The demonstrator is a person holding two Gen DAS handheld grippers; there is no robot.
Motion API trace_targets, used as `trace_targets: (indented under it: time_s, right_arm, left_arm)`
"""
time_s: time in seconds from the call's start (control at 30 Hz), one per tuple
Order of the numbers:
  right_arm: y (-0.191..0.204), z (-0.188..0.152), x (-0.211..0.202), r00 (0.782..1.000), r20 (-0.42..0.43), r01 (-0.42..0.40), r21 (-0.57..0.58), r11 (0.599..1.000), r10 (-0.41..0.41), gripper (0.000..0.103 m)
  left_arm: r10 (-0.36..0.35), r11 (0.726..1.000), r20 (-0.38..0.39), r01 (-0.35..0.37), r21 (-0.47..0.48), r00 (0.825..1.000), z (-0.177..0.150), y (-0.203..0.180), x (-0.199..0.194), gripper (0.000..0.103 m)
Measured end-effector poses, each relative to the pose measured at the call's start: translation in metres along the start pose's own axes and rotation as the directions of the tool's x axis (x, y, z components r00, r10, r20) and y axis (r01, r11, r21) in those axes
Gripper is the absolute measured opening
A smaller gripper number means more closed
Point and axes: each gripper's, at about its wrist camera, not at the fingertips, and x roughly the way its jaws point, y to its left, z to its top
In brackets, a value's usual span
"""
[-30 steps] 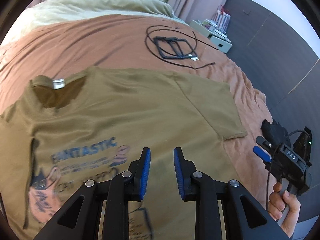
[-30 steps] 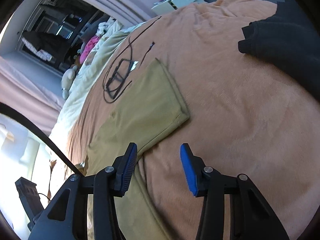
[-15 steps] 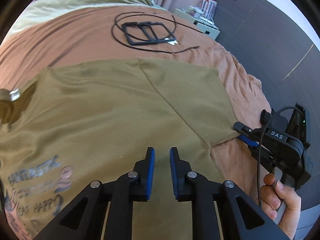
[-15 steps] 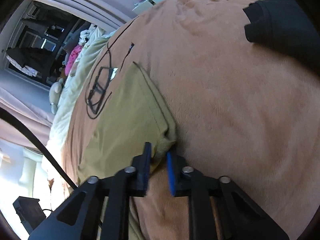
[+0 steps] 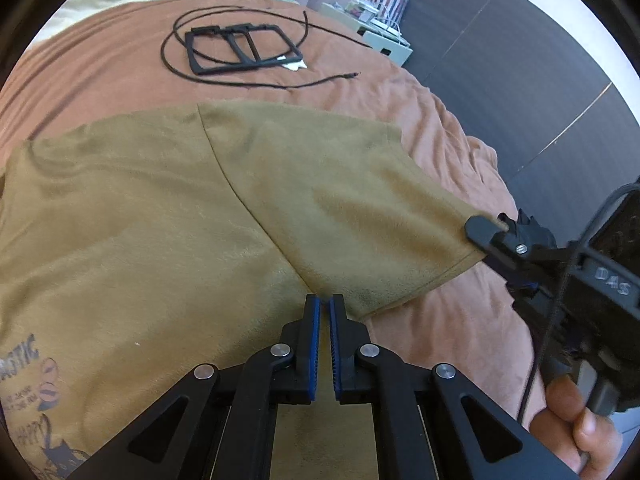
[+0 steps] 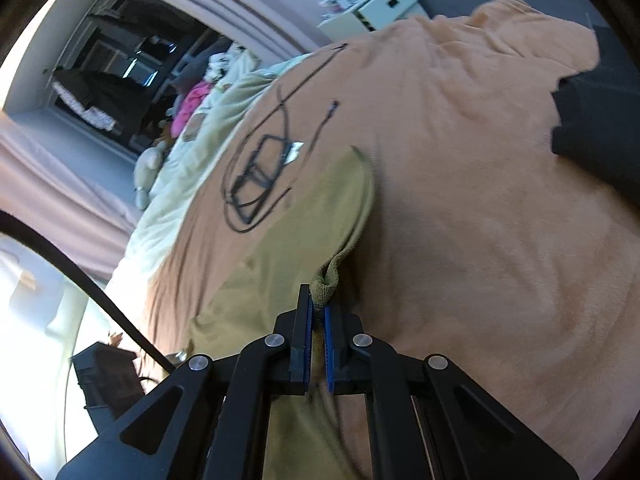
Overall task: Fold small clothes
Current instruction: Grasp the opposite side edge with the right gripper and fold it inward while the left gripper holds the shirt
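Note:
An olive T-shirt (image 5: 160,220) with a cartoon print lies flat on the orange-brown bedspread (image 5: 100,64). My left gripper (image 5: 324,304) points down at the underarm, where the right sleeve (image 5: 360,208) joins the body. Its jaws are closing, almost together, with shirt fabric at the tips. My right gripper (image 6: 317,304) is shut on the sleeve's hem corner (image 6: 326,280), which bunches up between the blue pads. In the left wrist view that right gripper (image 5: 486,228) pinches the sleeve's outer corner, with a hand (image 5: 576,424) on its handle.
A black cable coiled round a black frame (image 5: 240,48) lies on the bed beyond the shirt. A dark garment (image 6: 592,140) sits near the bed's right edge. A white cabinet (image 5: 384,36) stands past the bed. Pale bedding and soft toys (image 6: 192,104) lie at the far end.
My left gripper slid right across the shirt, from the print to the underarm, and its jaws came together. My right gripper shut on the sleeve hem and lifted it slightly.

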Motion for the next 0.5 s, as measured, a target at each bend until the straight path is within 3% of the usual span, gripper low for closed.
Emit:
trace_targets:
  time_s: [0.23,0.5]
  right_arm:
    - [0.008,0.000,0.003,0.997,-0.041,-0.060,-0.038,0.997,0.058,0.002]
    - [0.015,-0.003,0.018,0.992,-0.086,-0.095,-0.059,0.994,0.089,0.002]
  left_arm:
    - [-0.027,0.998,-0.055,0.024,-0.057,0.998,-0.011,0.007,0.012,0.002]
    - [-0.058,0.990,-0.021,0.055,-0.131,0.998,-0.006,0.013,0.018,0.001]
